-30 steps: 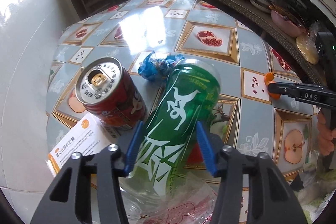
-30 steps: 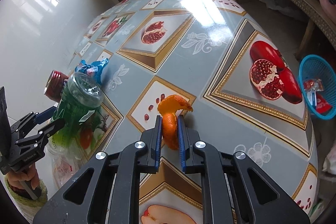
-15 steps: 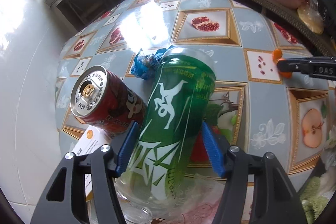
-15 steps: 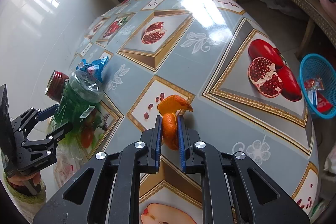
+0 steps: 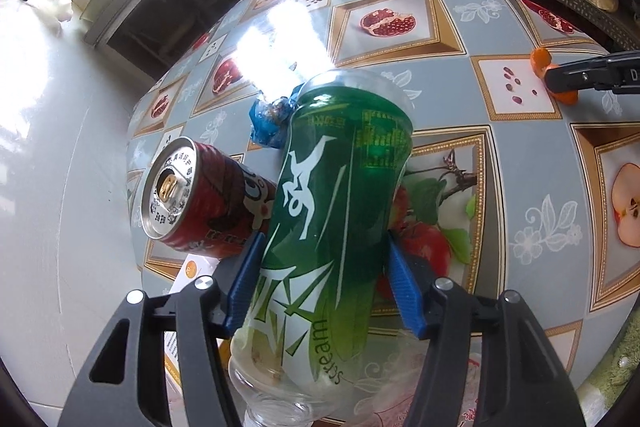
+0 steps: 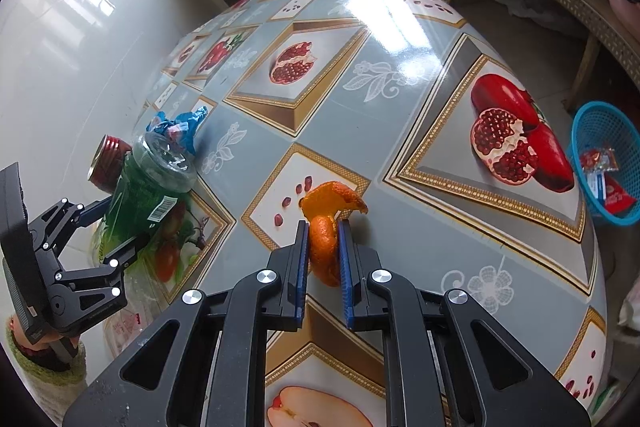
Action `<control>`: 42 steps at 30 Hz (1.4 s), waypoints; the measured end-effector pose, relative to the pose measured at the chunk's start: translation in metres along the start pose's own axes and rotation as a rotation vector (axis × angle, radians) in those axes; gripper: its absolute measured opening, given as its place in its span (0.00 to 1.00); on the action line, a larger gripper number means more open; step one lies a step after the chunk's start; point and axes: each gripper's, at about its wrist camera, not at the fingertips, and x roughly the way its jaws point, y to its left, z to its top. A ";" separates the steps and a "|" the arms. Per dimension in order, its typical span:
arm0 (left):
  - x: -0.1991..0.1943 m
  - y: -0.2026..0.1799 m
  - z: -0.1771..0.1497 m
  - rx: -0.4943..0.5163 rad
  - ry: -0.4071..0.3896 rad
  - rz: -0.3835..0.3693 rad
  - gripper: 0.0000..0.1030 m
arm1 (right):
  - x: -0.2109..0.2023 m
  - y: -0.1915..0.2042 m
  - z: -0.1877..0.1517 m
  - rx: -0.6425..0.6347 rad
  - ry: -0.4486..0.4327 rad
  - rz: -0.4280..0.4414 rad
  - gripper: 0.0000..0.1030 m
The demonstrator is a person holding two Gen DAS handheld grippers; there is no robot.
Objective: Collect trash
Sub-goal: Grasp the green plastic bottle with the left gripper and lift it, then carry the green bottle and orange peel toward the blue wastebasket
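Observation:
A green plastic bottle (image 5: 336,187) sits tilted, clear base up, between the blue pads of my left gripper (image 5: 323,243), whose jaws are closing on its sides. The right wrist view shows the same bottle (image 6: 140,195) in the left gripper (image 6: 124,223) at the table's left edge. A red drink can (image 5: 208,199) stands touching the bottle on its left. A crumpled blue wrapper (image 5: 268,119) lies just behind them. My right gripper (image 6: 324,227) is shut on a curl of orange peel (image 6: 332,199) on the tablecloth.
The table (image 5: 440,99) has a glossy fruit-print cloth. A paper leaflet (image 5: 188,275) and a clear plastic bag (image 5: 400,387) lie under the bottle at the near edge. A blue basket (image 6: 604,163) holding wrappers sits on the floor to the right. Shelves with dishes line the back.
My left gripper rolled and dipped slightly with the bottle, and its jaws stand a little wider around it than a second ago. The right gripper and the peel have not moved.

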 end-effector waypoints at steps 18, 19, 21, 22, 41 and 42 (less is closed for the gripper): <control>-0.092 0.035 0.000 -0.165 -0.224 -0.047 0.53 | -0.014 -0.008 0.006 0.003 -0.022 0.019 0.11; -0.098 0.036 0.000 -0.171 -0.238 -0.050 0.53 | -0.015 -0.009 0.006 0.006 -0.023 0.024 0.11; -0.111 0.039 0.001 -0.182 -0.272 -0.052 0.52 | -0.017 -0.010 0.007 0.012 -0.027 0.032 0.11; -0.119 0.041 0.003 -0.188 -0.295 -0.054 0.53 | -0.018 -0.011 0.008 0.013 -0.029 0.034 0.11; -0.143 0.004 0.067 -0.135 -0.443 -0.227 0.52 | -0.049 -0.033 0.003 0.082 -0.092 0.052 0.11; -0.142 0.001 0.070 -0.132 -0.443 -0.235 0.52 | -0.051 -0.035 0.003 0.087 -0.097 0.052 0.11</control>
